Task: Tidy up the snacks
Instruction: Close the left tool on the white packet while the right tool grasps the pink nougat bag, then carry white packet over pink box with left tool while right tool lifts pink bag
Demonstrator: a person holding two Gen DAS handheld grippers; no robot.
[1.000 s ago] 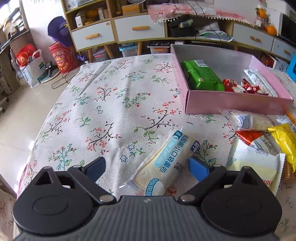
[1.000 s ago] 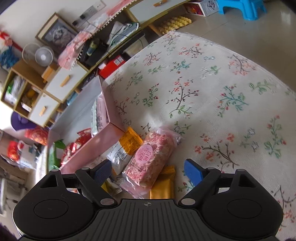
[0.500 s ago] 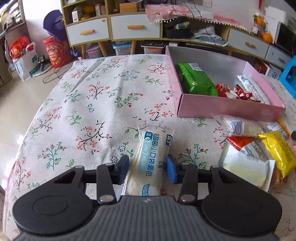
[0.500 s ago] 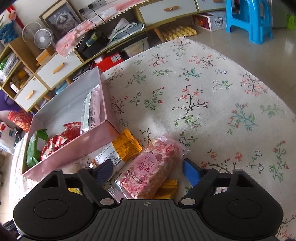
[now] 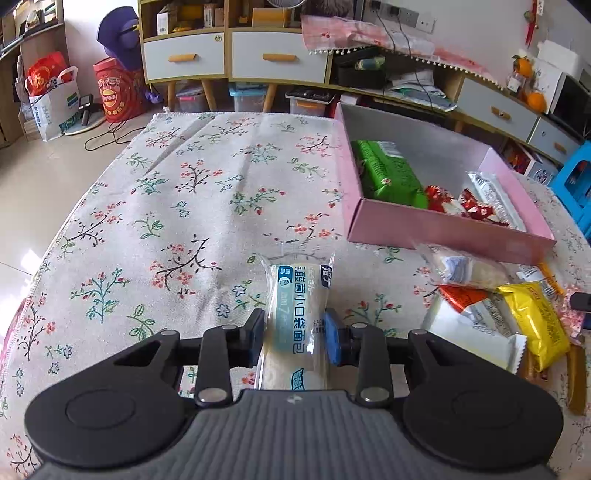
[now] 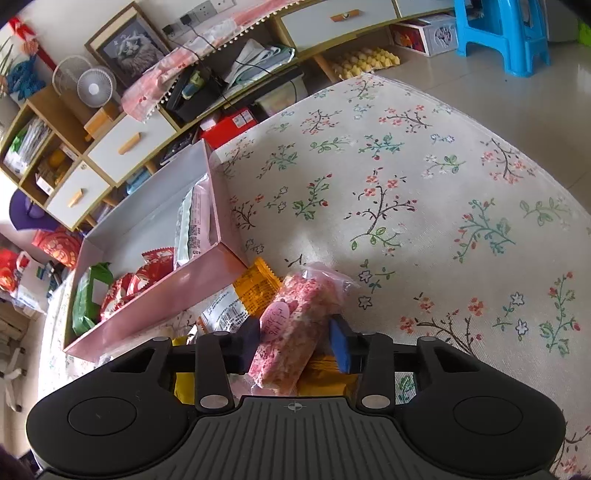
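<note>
A white-and-blue bread packet [image 5: 297, 314] lies on the flowered tablecloth, lengthwise between my left gripper's [image 5: 295, 339] blue pads. The jaws are closing and both pads press its sides. In the right wrist view a pink snack bar [image 6: 291, 325] rests on a pile of loose packets. My right gripper [image 6: 295, 341] is closing on it, with its pads against the wrapper. The open pink box [image 5: 443, 229] stands at the back right of the left wrist view and holds a green packet [image 5: 388, 173], red packets and a white one. The pink box [image 6: 166, 295] is on the left of the right wrist view.
Loose snacks lie in front of the box: a yellow packet [image 5: 535, 325], a white packet [image 5: 476, 339], a clear one [image 5: 458, 267] and an orange packet [image 6: 256, 288]. Drawers and shelves stand behind the table, and a blue stool [image 6: 502, 33] on the floor.
Both grippers went from wide open to closed around their packets. The bread packet, which lay slanted, now points straight ahead between the left pads. The hands barely shifted.
</note>
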